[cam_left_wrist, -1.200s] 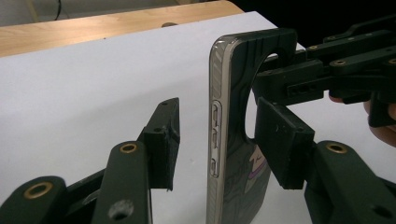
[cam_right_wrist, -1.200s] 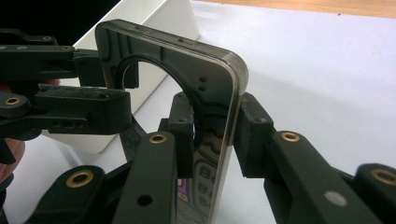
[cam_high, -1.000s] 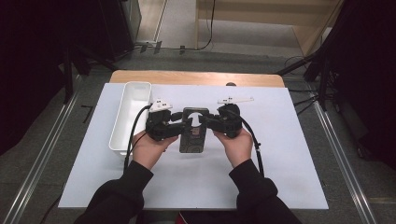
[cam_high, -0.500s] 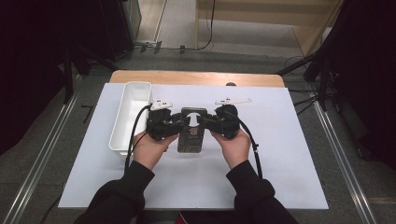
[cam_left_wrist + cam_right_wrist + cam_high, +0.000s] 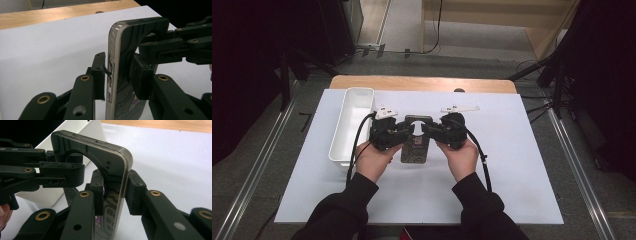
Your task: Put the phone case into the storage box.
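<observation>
a phone case [image 5: 414,145] is held above the white surface [image 5: 512,165] near its middle, gripped on opposite edges by both tongs. the left tongs [image 5: 117,75] are closed on one long edge, where the side buttons are seen, and the right tongs [image 5: 115,192] are closed on the other edge. a white tray [image 5: 352,122] is seen just beside the left hand [image 5: 374,160].

Both forearms come in close together, sleeves dark. The left hand [image 5: 373,161] wraps the left gripper [image 5: 404,131], the right hand [image 5: 460,159] the right gripper [image 5: 428,129]. The grippers point inward at each other, each with its jaws clamped on an edge between them.
</observation>
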A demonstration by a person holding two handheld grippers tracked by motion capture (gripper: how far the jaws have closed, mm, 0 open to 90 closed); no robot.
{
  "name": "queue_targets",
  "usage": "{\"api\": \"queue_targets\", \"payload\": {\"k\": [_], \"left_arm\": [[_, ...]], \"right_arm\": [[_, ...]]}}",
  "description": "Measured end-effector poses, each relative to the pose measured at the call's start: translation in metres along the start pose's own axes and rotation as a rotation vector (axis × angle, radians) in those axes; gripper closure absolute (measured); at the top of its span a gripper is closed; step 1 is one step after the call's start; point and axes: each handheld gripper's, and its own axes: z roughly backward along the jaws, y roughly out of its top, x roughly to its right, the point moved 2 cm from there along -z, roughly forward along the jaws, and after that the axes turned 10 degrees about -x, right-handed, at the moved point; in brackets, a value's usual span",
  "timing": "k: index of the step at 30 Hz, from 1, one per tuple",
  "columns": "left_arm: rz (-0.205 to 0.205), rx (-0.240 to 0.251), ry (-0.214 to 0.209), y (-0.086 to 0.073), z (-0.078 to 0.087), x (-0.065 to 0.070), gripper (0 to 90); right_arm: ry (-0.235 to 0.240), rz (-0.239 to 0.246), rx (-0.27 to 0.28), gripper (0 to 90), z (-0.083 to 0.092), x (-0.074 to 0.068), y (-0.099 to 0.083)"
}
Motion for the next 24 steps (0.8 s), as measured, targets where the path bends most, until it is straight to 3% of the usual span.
{"api": "queue_targets", "payload": {"k": [9,12,24], "left_arm": [[0.006,0.000,0.005,-0.0005,-0.0010,-0.0010,70.6],[-0.010,0.003,0.021,-0.0006,-0.0011,-0.0010,71.0],[0.010,-0.020,-0.032,0.0001,-0.0008,-0.0052,72.5]], "right_arm": [[-0.005,0.003,-0.002,69.8,-0.0011,-0.0017,-0.0004],[0.000,-0.002,-0.002,69.8,-0.0025,-0.0016,-0.0005],[-0.004,-0.004,0.005,69.3,-0.0031,-0.0023,-0.0019]]}}
